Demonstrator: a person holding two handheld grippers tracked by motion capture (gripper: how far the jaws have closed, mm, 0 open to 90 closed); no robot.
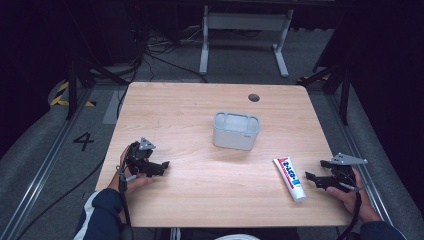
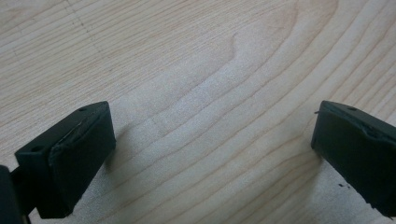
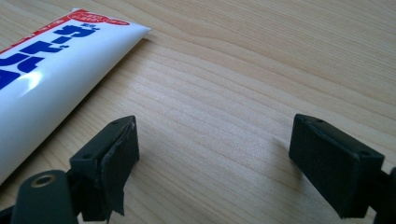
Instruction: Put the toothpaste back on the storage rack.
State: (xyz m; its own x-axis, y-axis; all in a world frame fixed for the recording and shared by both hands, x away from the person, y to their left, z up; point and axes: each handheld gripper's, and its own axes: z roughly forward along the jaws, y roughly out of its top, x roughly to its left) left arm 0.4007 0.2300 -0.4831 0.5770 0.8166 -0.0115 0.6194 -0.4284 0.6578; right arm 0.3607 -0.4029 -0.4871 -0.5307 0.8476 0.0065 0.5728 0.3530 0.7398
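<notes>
A white toothpaste tube (image 1: 290, 178) with blue and red print lies flat on the wooden table (image 1: 190, 110), near the front right. My right gripper (image 1: 311, 178) rests just right of the tube, jaws open and pointing toward it, with bare wood between them. In the right gripper view the tube (image 3: 51, 70) lies left of the jaws, apart from them. A grey open-topped container (image 1: 236, 130) stands near the table's middle. My left gripper (image 1: 162, 166) sits at the front left, open, over bare wood (image 2: 205, 116), nothing between its jaws.
A dark round hole (image 1: 254, 97) marks the table's far right part. Beyond the far edge stand a grey metal frame (image 1: 245, 30) and loose cables (image 1: 150, 50) on the floor. Rails run along both sides of the table.
</notes>
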